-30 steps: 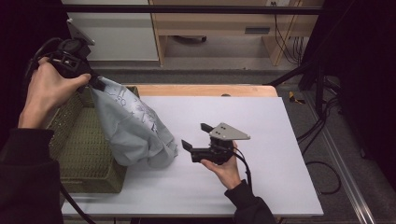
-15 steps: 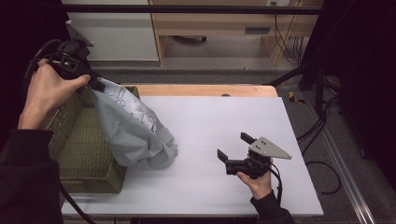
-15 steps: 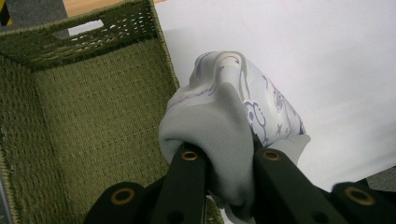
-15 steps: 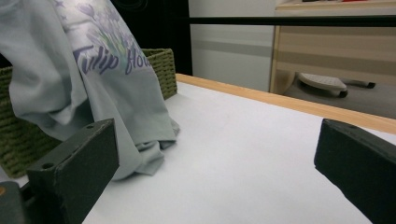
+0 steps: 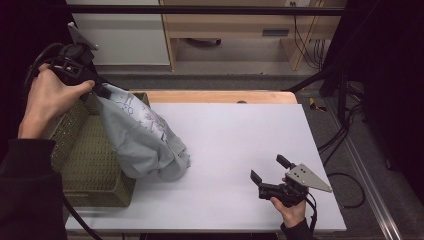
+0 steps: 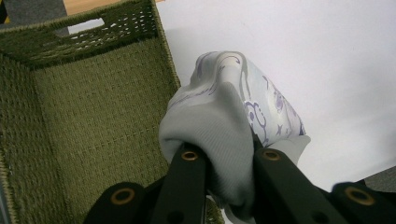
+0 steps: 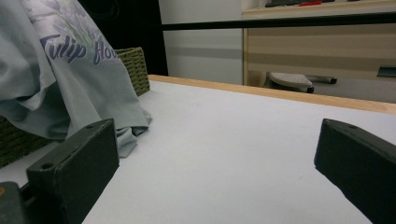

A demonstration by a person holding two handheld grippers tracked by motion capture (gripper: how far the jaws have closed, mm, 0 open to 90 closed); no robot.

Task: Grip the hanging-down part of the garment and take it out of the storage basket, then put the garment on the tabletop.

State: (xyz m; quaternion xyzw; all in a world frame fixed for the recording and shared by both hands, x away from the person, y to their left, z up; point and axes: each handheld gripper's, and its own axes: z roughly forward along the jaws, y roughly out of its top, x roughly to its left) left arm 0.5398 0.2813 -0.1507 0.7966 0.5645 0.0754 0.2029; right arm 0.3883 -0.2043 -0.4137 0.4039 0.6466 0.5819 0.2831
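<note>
While held up above the near-left part of the table [image 5: 240,135], hangs from the left gripper [image 6: 219,156] as a long soft fold — a pale grey T-shirt [image 5: 137,137] with purple print. Seen in the left gripper view: both black jaws pressed onto a bunched fold of the cloth, closed on it with cloth between them. Lower end of the T-shirt resting on the white table surface just beside the woven green basket [image 5: 75,150], upper part draped over the basket's right wall; basket standing at the left edge of the table, inside bare as far as visible.

Right gripper [image 5: 270,175] low over the near-right corner of the table, jaws wide apart and holding nothing, well apart from the T-shirt.

Judged from the way it sags: light, limp, no stiffness at all, not fragile. Probably not slippery, being knitted cotton by the look, but apt to slide out if only a thin single layer is pinched. Better to take hold of a thick gathered fold, as now, or of a seam or hem. Likely to drag on the basket rim and catch on the weave — so better lifted clear before moving sideways. Free hanging end able to swing and fold unpredictably.
</note>
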